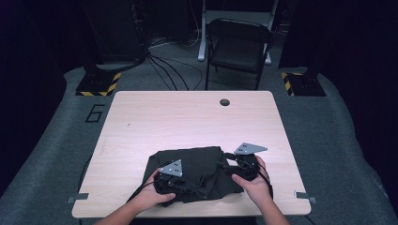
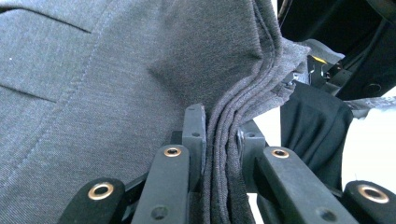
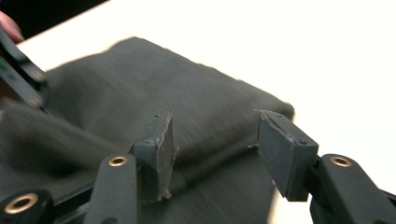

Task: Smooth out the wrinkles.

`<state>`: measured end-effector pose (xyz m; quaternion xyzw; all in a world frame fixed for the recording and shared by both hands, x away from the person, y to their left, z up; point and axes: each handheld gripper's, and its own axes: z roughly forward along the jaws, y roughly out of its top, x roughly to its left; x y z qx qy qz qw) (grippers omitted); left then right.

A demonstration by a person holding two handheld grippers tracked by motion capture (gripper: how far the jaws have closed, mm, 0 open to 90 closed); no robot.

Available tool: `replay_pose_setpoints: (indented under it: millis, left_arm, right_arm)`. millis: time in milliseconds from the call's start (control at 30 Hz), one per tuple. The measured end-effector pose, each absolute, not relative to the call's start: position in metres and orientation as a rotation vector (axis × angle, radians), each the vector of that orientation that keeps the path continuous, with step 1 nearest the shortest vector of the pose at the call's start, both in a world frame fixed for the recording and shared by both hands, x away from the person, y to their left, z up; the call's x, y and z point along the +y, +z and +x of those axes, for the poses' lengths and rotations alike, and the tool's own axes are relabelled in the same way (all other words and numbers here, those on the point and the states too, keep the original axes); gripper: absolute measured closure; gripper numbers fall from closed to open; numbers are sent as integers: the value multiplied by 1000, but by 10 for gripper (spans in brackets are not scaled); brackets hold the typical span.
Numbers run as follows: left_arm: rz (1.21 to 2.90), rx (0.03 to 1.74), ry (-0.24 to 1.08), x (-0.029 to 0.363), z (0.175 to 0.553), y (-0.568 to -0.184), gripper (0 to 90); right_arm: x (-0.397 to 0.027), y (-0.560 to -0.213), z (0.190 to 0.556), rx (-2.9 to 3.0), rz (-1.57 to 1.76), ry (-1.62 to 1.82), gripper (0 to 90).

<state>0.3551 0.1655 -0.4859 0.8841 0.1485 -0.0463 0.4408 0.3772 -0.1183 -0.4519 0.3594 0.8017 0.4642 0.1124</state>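
A dark grey folded garment (image 1: 197, 164) lies at the near middle of the light wooden table (image 1: 187, 117). My left gripper (image 1: 174, 178) rests on its near left part. In the left gripper view this gripper (image 2: 222, 130) is shut on several stacked layers of the garment's edge (image 2: 229, 140), with the cloth (image 2: 93, 93) spreading off to the left. My right gripper (image 1: 232, 165) is at the garment's right side. In the right gripper view its jaws (image 3: 212, 140) stand open just above the cloth (image 3: 116, 93), with nothing between them.
A round cable hole (image 1: 225, 101) sits near the table's far edge. A dark folding chair (image 1: 239, 47) and floor cables stand beyond the table. The table's near edge runs just below both hands. Bare tabletop (image 3: 280, 46) lies past the garment.
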Motion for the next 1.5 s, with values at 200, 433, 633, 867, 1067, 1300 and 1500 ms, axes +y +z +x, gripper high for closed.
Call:
replay_pose_setpoints:
  millis: [200, 433, 633, 867, 1067, 1300, 1500]
  left_arm:
    - [2192, 389, -139, 167, 354, -489, 718]
    - [2175, 440, -128, 186, 350, -483, 531]
    - [2119, 506, -98, 213, 356, -477, 469]
    - [2056, 616, 3, 236, 370, -473, 446]
    - [2072, 791, 157, 254, 387, -483, 410]
    - [2112, 805, 176, 254, 391, -492, 356]
    - [2143, 818, 188, 250, 393, -500, 353]
  right_arm:
    - [-85, -448, 378, 2425, 961, 1389, 424]
    - [-83, -464, 369, 2552, 905, 1311, 420]
    - [-93, -476, 360, 2584, 914, 1250, 417]
    - [-91, -488, 354, 2635, 883, 1176, 414]
    - [-93, -489, 349, 2655, 850, 1165, 410]
    - [-95, -491, 338, 2678, 806, 1166, 401]
    - [-92, -505, 338, 2722, 768, 1107, 377]
